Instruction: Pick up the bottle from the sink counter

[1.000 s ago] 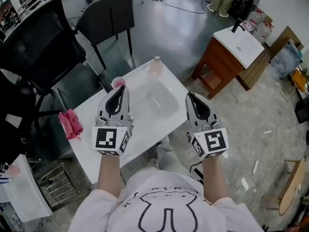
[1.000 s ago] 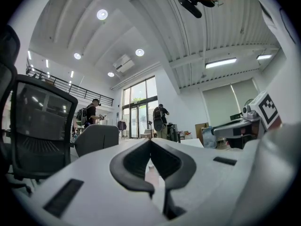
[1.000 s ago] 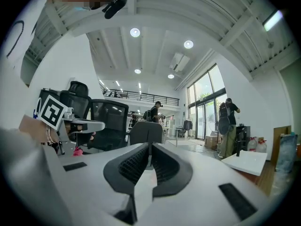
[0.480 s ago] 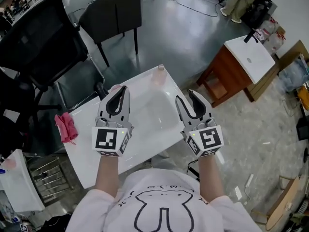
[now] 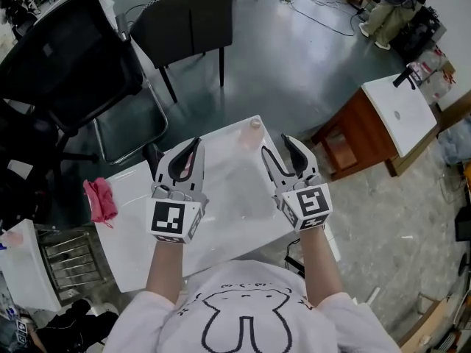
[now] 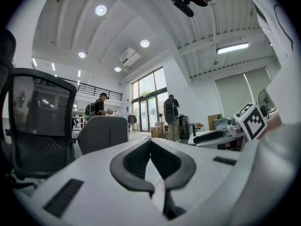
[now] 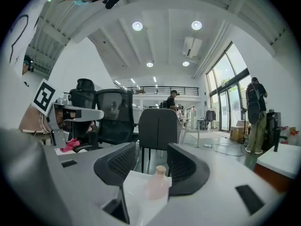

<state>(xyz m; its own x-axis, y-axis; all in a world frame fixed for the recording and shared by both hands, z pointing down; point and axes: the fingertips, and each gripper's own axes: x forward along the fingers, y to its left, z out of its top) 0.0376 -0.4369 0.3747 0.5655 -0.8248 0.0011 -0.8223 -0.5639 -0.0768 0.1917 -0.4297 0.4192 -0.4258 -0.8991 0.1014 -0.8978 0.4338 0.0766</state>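
A small pale pink bottle (image 5: 252, 133) with a beige cap stands upright at the far corner of the white sink counter (image 5: 132, 219). My right gripper (image 5: 278, 147) hovers above the counter just short of the bottle. Its jaws are opening wide and hold nothing. In the right gripper view the bottle (image 7: 157, 182) shows low between the jaws, still well ahead of my right gripper (image 7: 151, 150), on the counter corner (image 7: 134, 187). My left gripper (image 5: 194, 145) hangs over the counter's left half, shut and empty; the left gripper view has my left gripper (image 6: 150, 142) with its fingertips touching.
A pink cloth (image 5: 99, 199) lies at the counter's left edge. A black mesh office chair (image 5: 66, 57) and a dark grey chair (image 5: 195, 17) stand beyond the counter. A wooden cabinet with a white basin top (image 5: 401, 112) is to the right. A wire rack (image 5: 70, 259) sits lower left.
My right gripper's jaws went from shut to wide open. Both grippers now sit nearer the bottle in the head view. The left gripper stayed shut.
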